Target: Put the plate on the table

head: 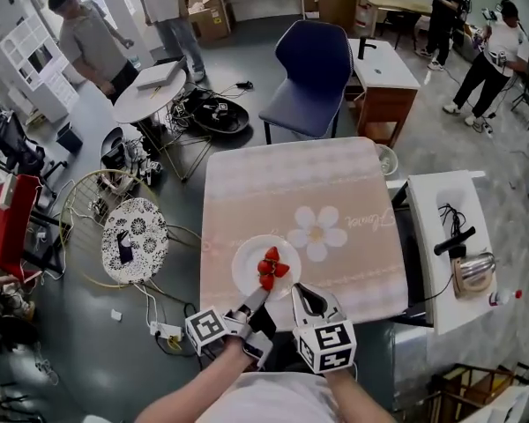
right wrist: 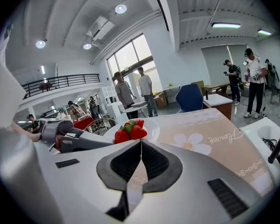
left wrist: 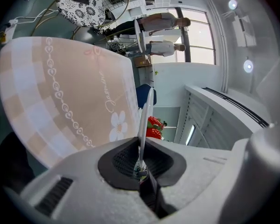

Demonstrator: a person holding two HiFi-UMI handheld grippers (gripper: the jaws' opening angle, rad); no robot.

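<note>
The left gripper is clamped on the near rim of a white plate, the rim running edge-on between its jaws in the left gripper view. Just beside it, the right gripper has its jaws pressed together with nothing between them, its tips near the plate's edge. The plate carries a small pile of red strawberries and sits over the near part of the table, on a pink cloth. Whether it rests on the cloth or hangs just above cannot be told. A white flower print lies just beyond the plate. Past the table's far edge stands a navy chair.
</note>
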